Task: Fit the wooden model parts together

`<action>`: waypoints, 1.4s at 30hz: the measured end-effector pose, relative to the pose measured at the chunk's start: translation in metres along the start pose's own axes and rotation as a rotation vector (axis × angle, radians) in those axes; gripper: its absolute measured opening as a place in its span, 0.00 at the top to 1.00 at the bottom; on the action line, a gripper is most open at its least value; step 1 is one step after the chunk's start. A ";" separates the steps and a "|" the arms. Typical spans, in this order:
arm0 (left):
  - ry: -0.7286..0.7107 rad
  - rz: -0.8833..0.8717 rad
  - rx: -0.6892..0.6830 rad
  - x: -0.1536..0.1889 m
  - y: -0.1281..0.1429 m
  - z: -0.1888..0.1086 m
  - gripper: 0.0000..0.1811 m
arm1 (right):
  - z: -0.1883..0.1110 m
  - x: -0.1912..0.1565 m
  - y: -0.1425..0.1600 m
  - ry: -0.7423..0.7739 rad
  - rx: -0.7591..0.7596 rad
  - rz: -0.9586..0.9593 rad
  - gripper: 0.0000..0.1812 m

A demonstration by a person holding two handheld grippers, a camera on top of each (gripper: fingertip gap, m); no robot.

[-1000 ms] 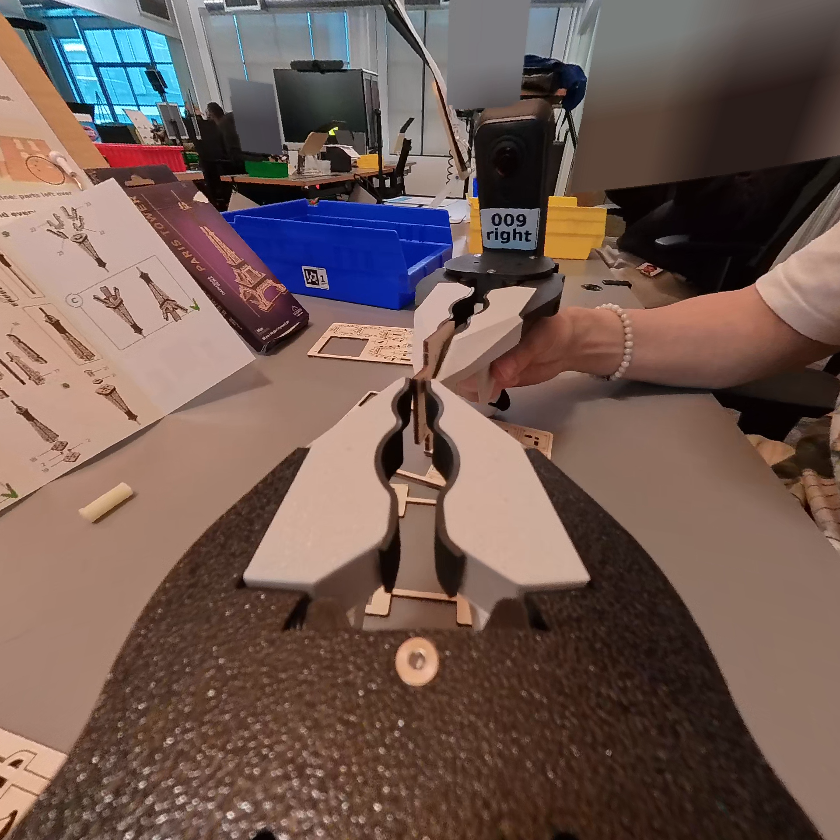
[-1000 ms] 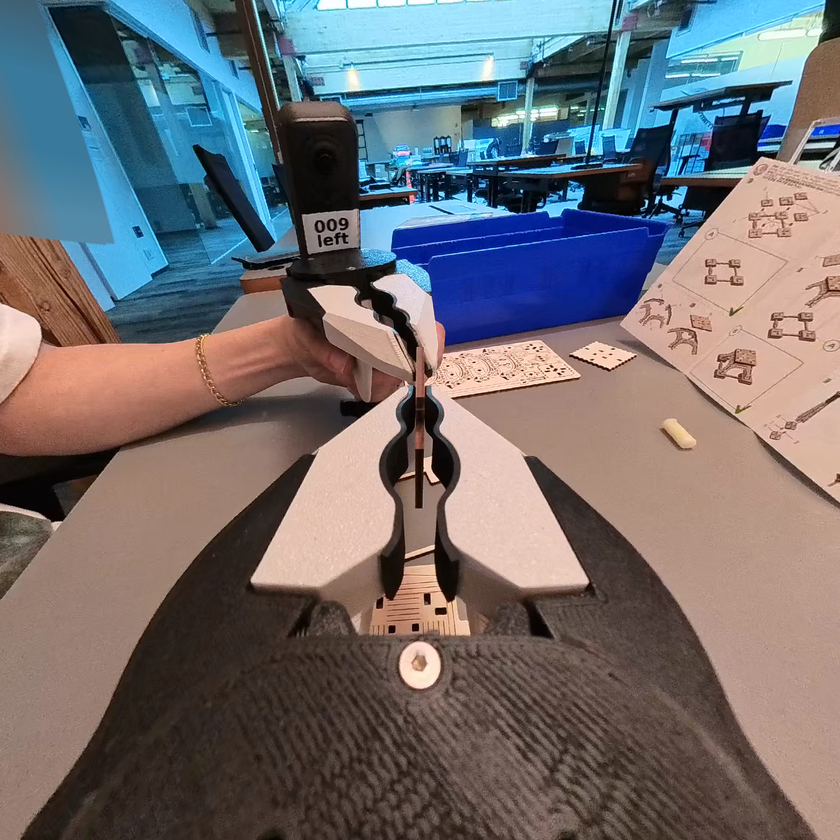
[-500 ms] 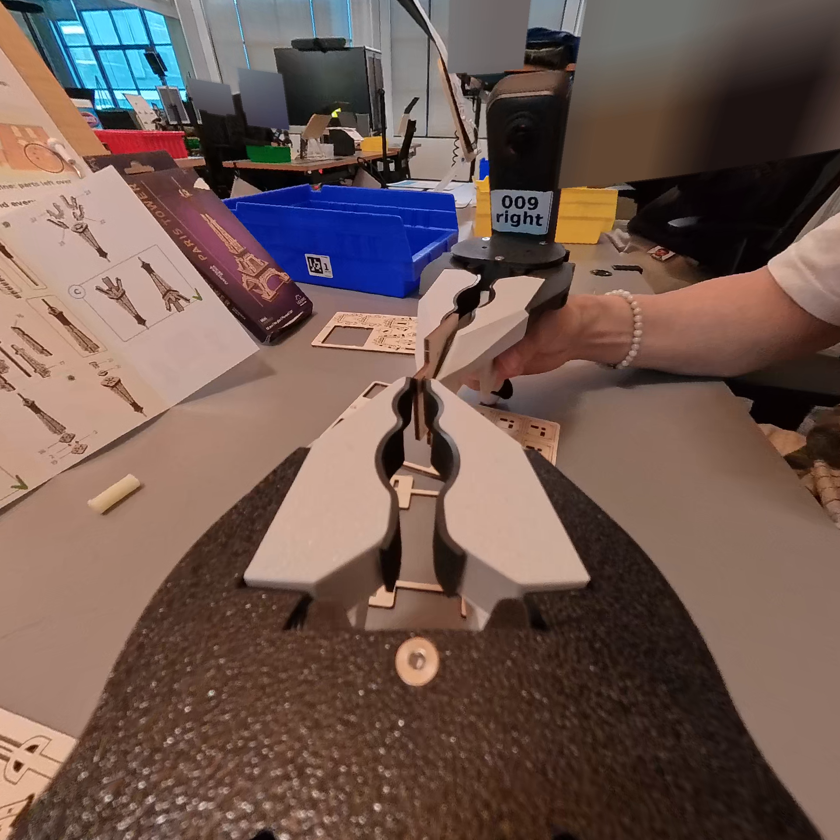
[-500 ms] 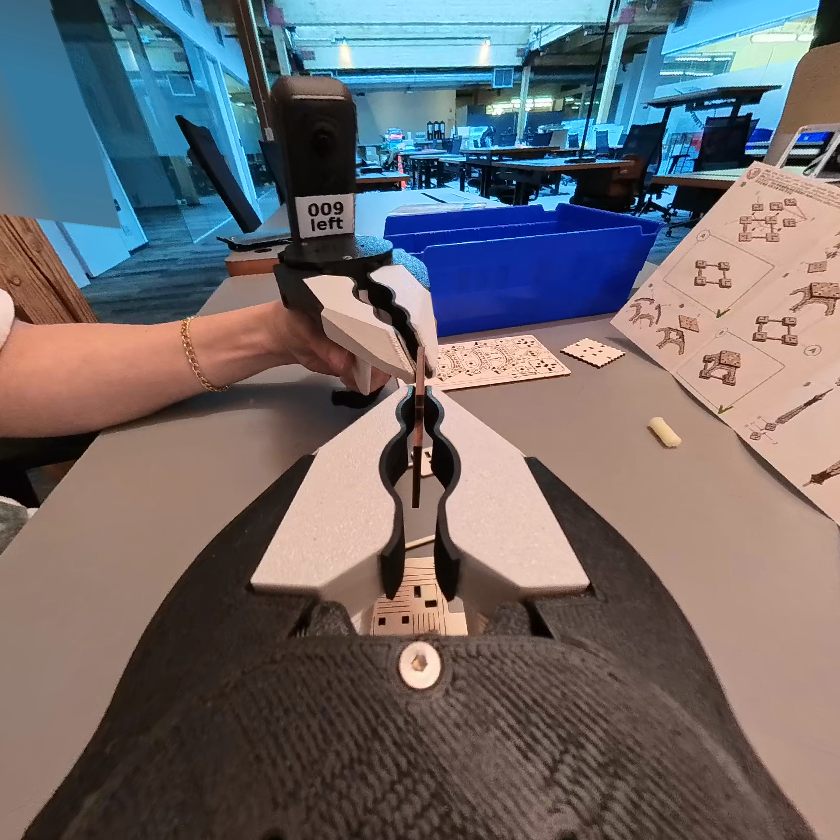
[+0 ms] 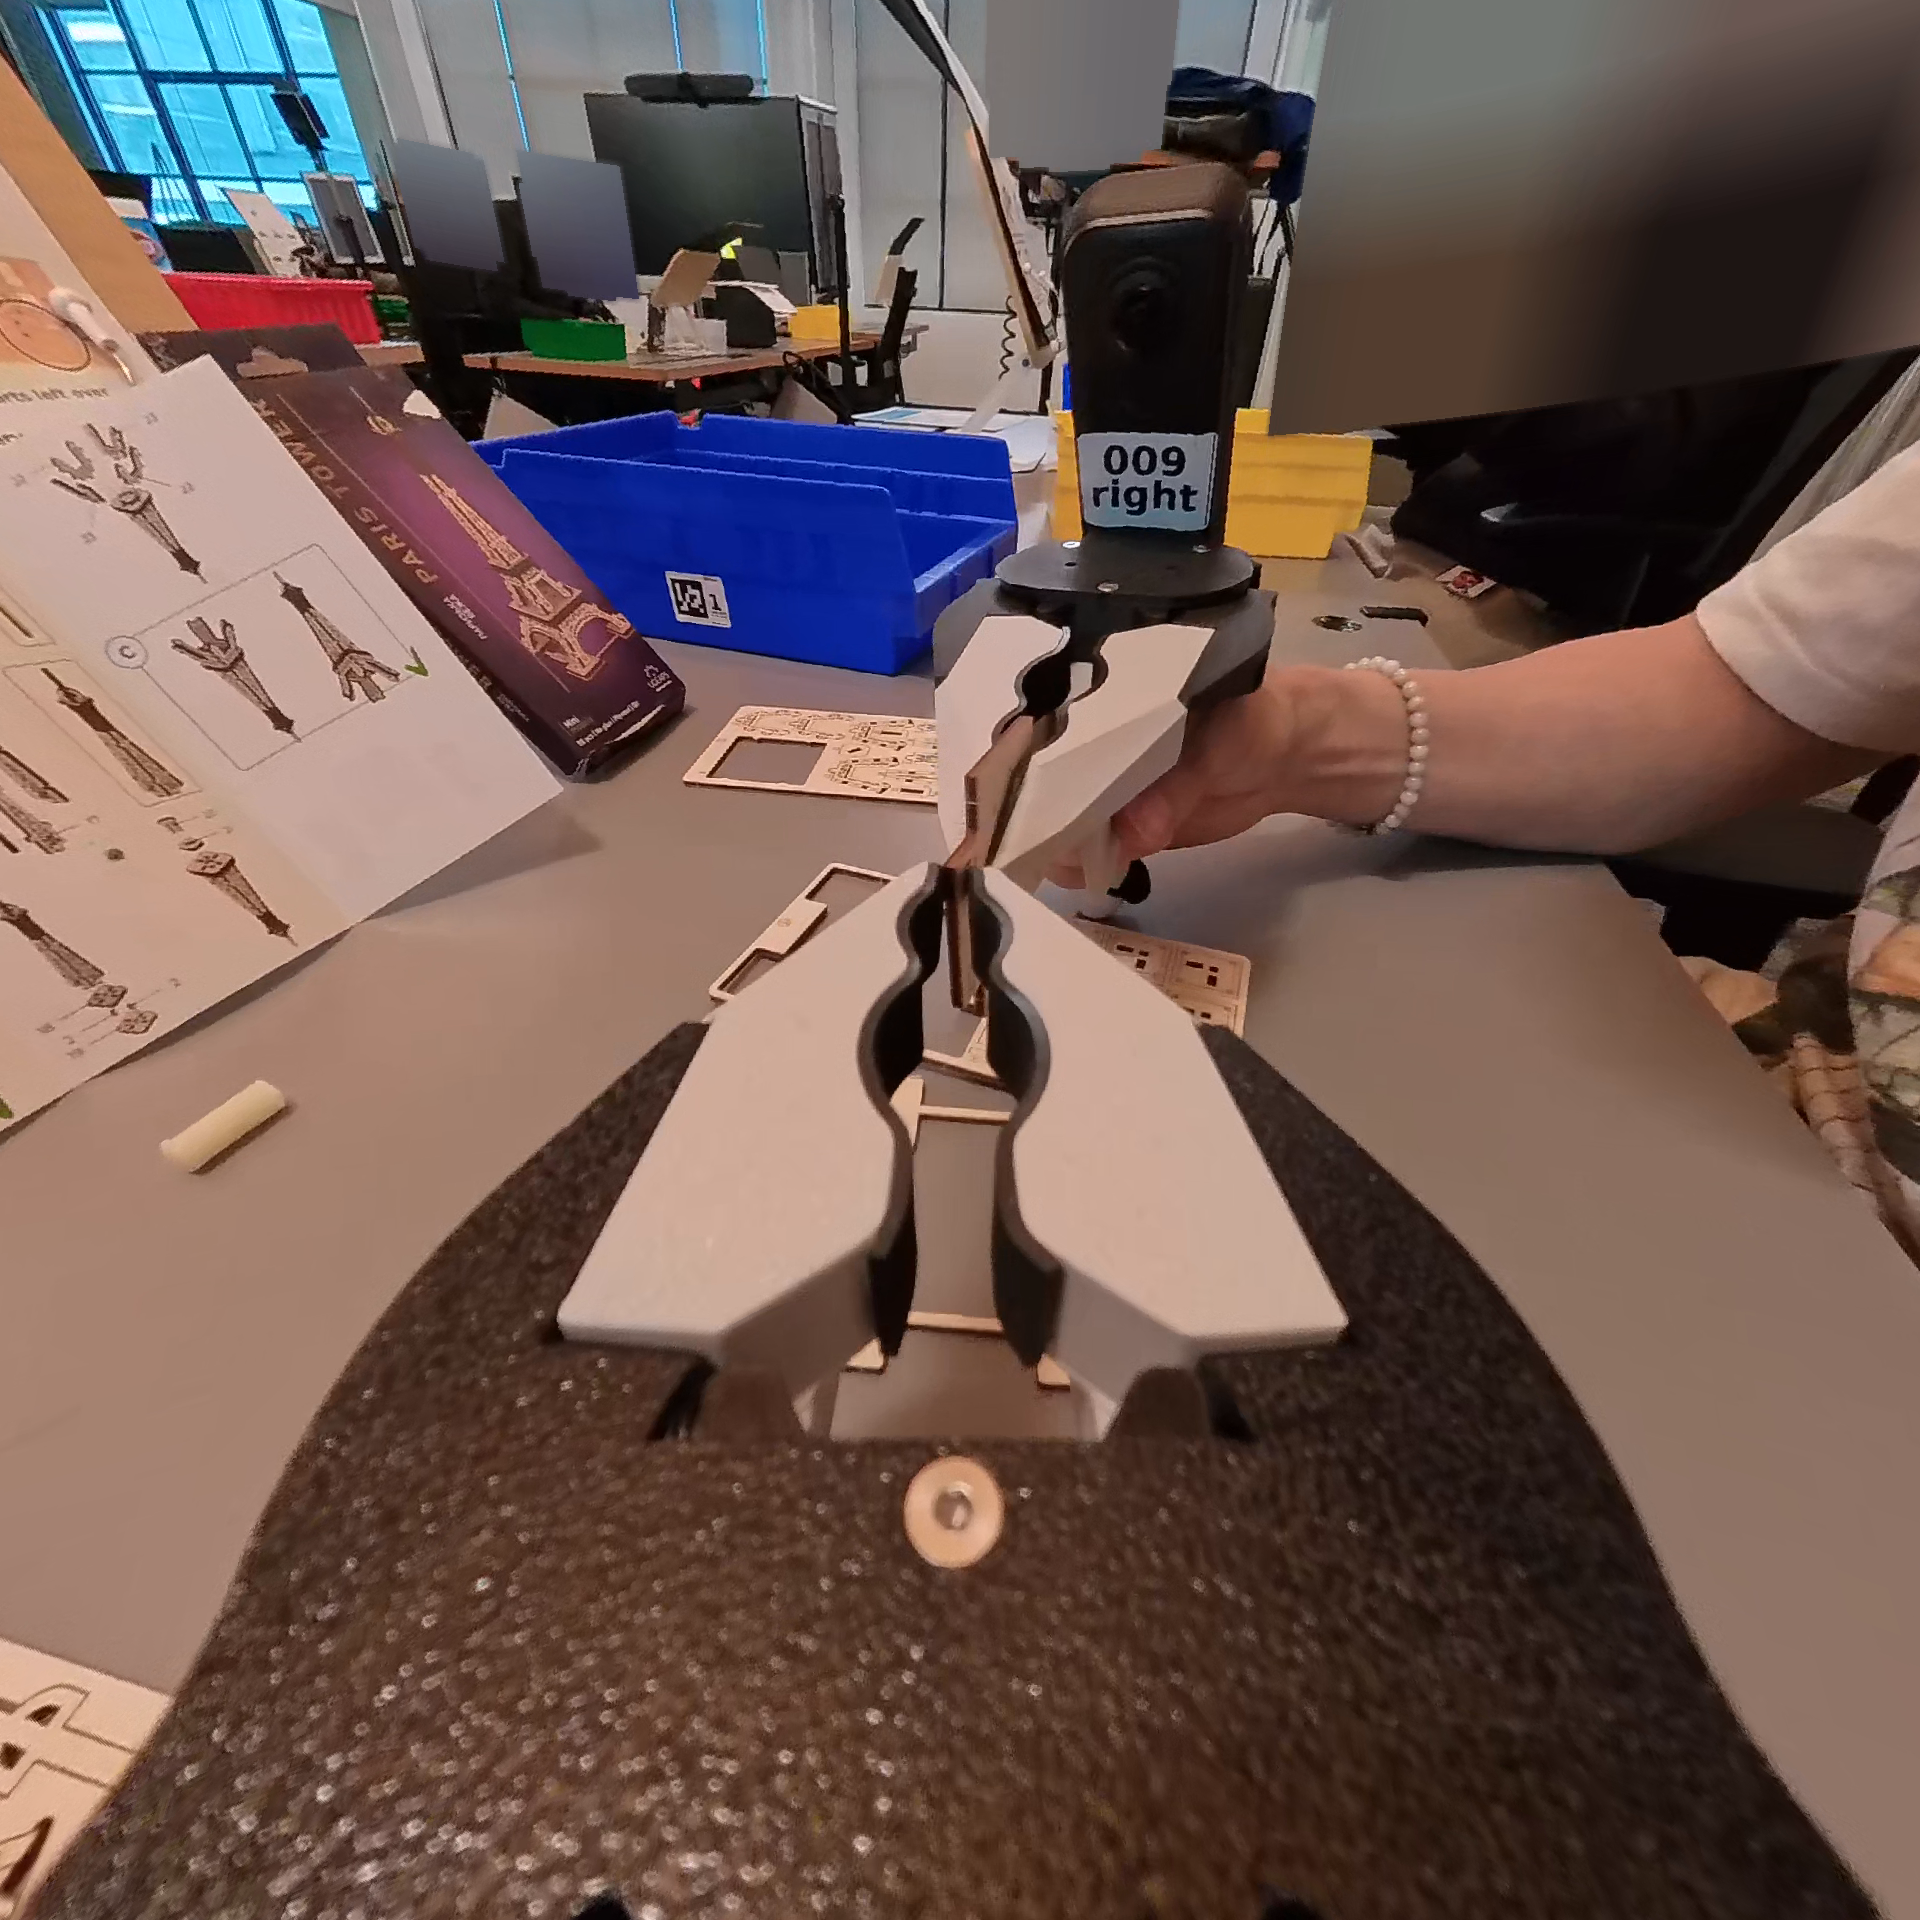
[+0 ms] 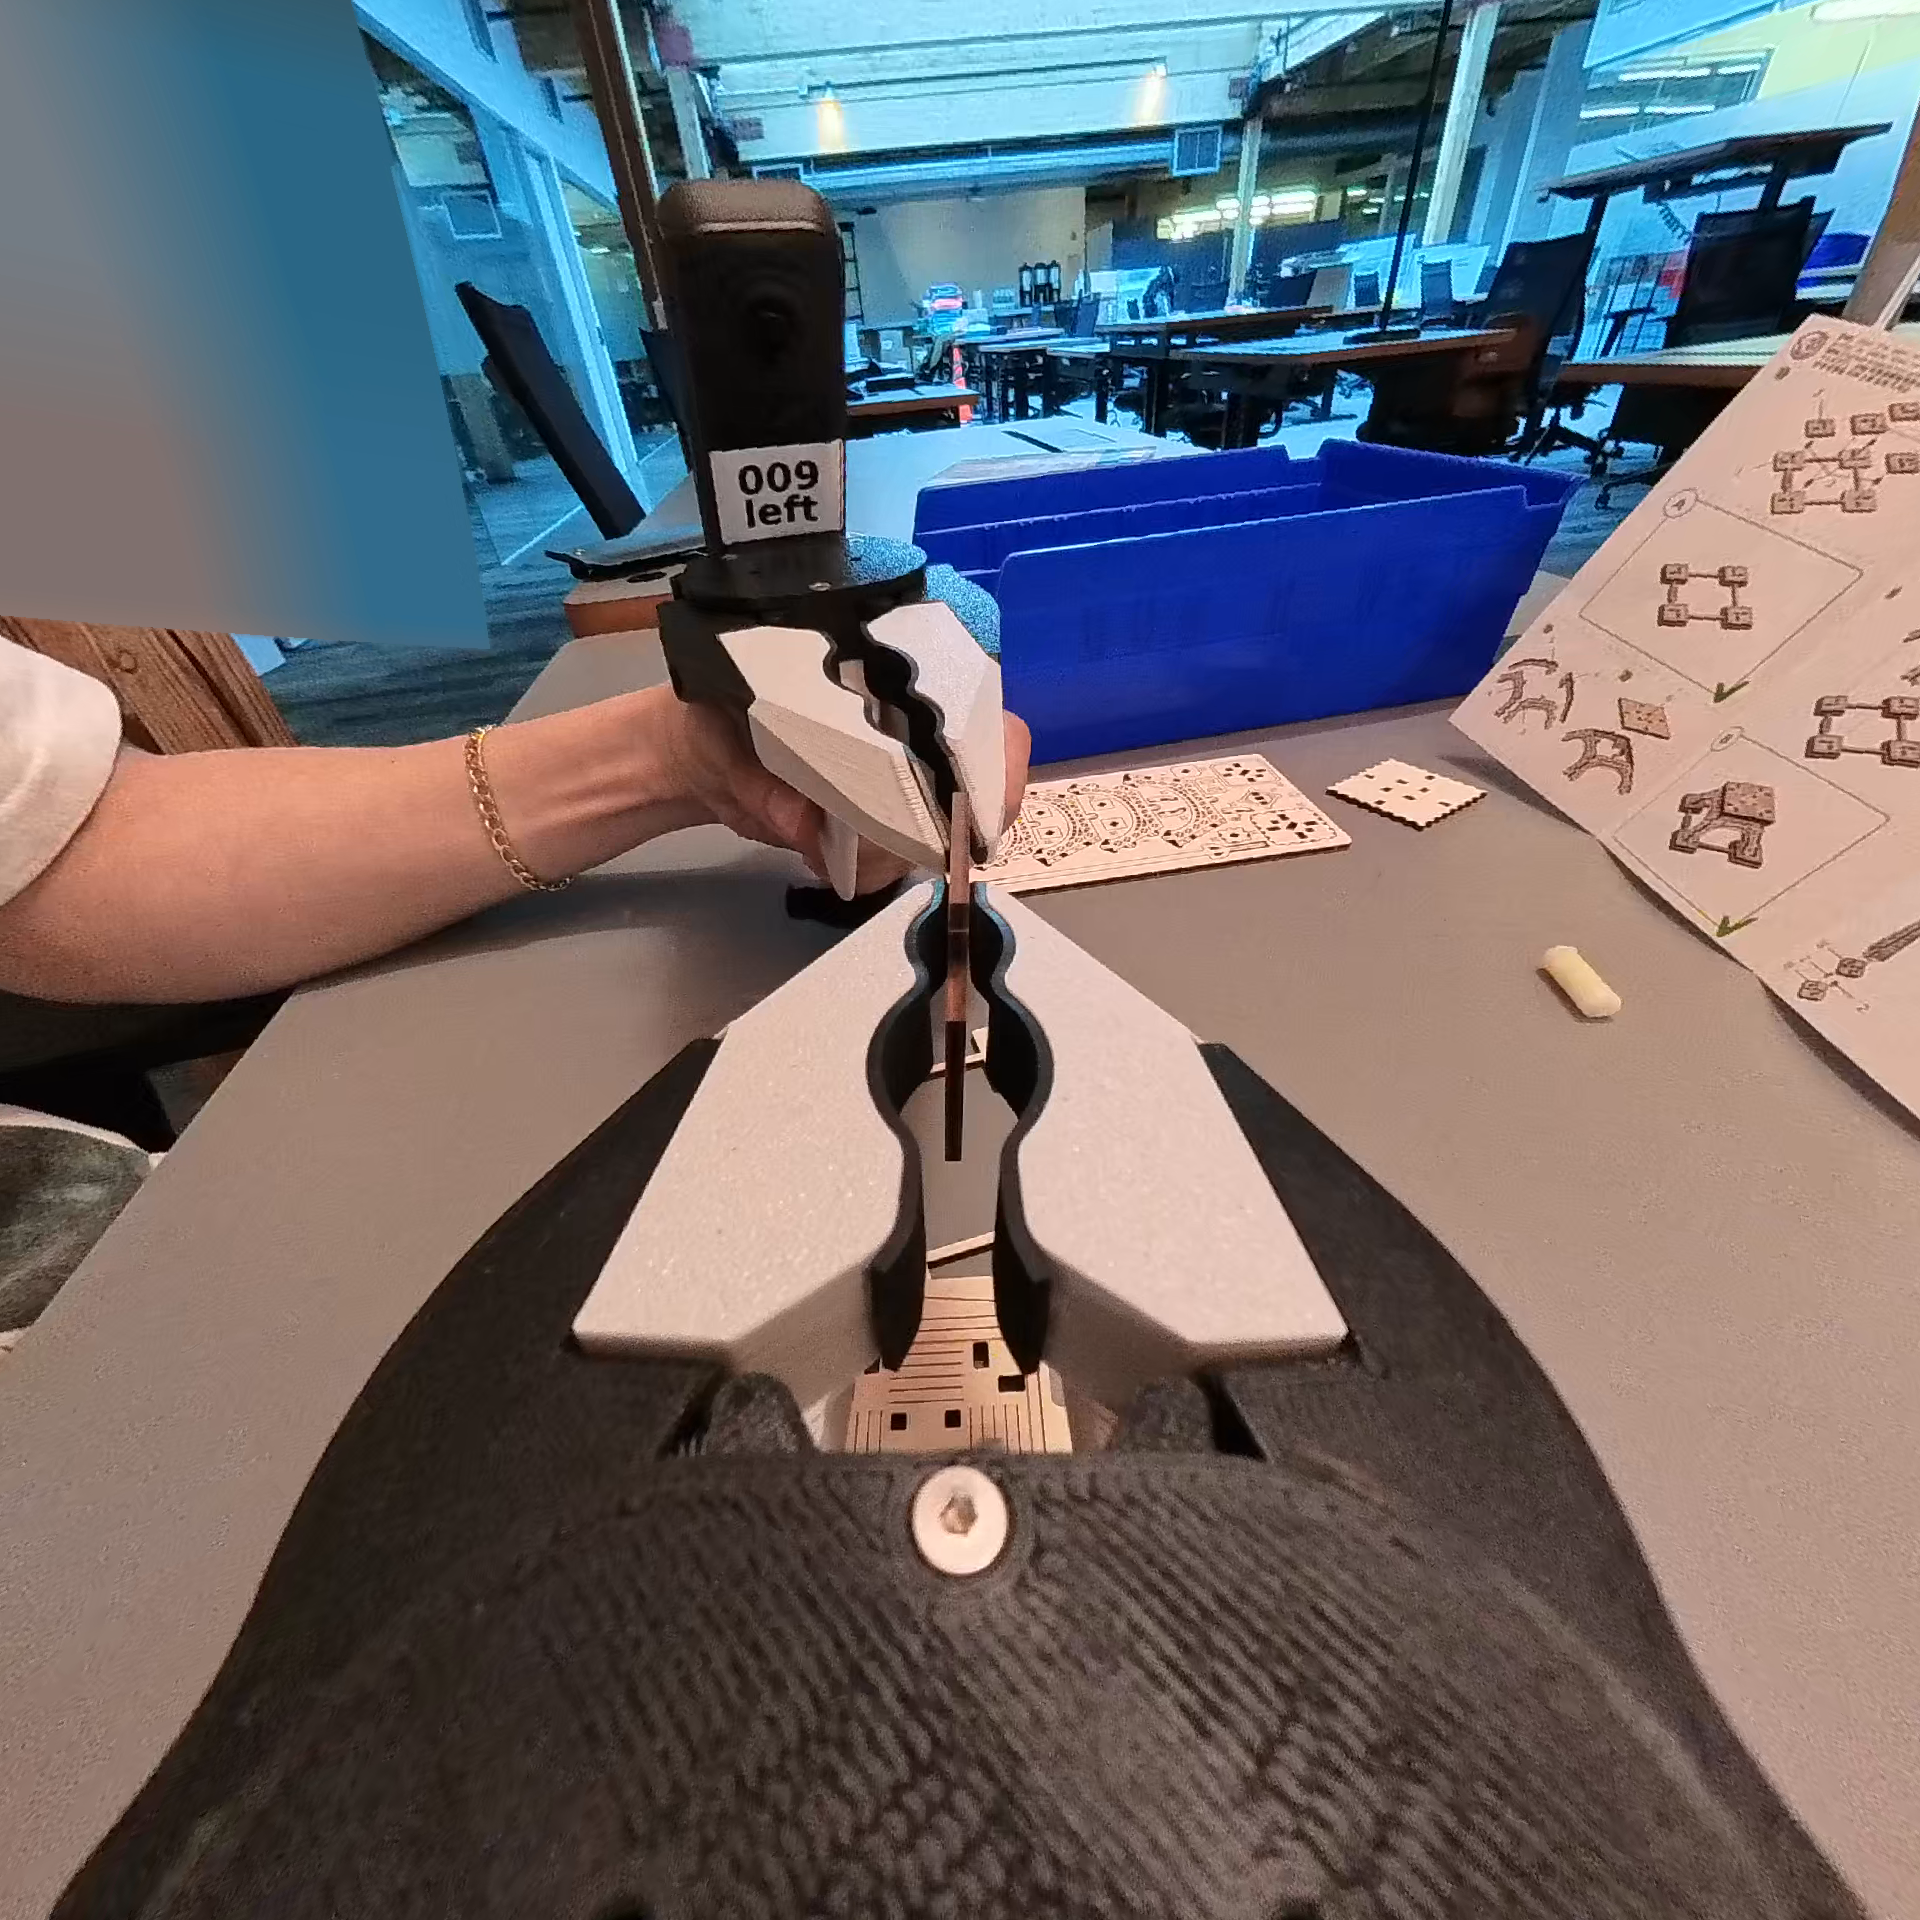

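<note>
While both grippers meet tip to tip above the grey table [image 5: 1455, 1039], each pinches a thin wooden piece on edge. The left gripper [image 5: 954, 883] is closed on a flat wooden part [image 5: 961, 951], and the right gripper [image 6: 956, 894] is clamped on a second wooden part [image 6: 954, 1029]; the two parts touch where the tips meet, though whether they have slotted together cannot be told.

Behind them stands a blue bin [image 5: 790, 540]; its inside is hidden by its walls in both views. A yellow bin [image 5: 1299, 488] shows only in the left wrist view, contents unseen.

That view alone also shows the dark model box [image 5: 488, 561] and a cut-out sheet [image 5: 810, 748]. Only the right wrist view shows a small perforated square [image 6: 1408, 795] and a fuller parts sheet [image 6: 1164, 821]. The instruction sheet [image 5: 208, 675] and a small white cylinder [image 5: 223, 1127] appear in both.
</note>
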State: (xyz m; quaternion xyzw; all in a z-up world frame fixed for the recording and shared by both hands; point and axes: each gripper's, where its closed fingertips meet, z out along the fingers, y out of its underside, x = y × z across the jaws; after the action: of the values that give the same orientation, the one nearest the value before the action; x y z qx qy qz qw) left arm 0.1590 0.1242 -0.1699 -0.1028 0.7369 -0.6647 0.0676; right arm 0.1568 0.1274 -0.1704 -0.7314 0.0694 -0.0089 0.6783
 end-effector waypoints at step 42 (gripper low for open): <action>0.012 -0.036 -0.001 -0.001 0.003 -0.001 0.97 | 0.001 -0.001 0.003 0.002 -0.025 -0.001 1.00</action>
State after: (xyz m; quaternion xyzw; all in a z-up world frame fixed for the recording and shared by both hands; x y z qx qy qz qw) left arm 0.1600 0.1254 -0.1733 -0.1119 0.7358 -0.6659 0.0510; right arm 0.1561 0.1280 -0.1737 -0.7399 0.0698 -0.0093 0.6690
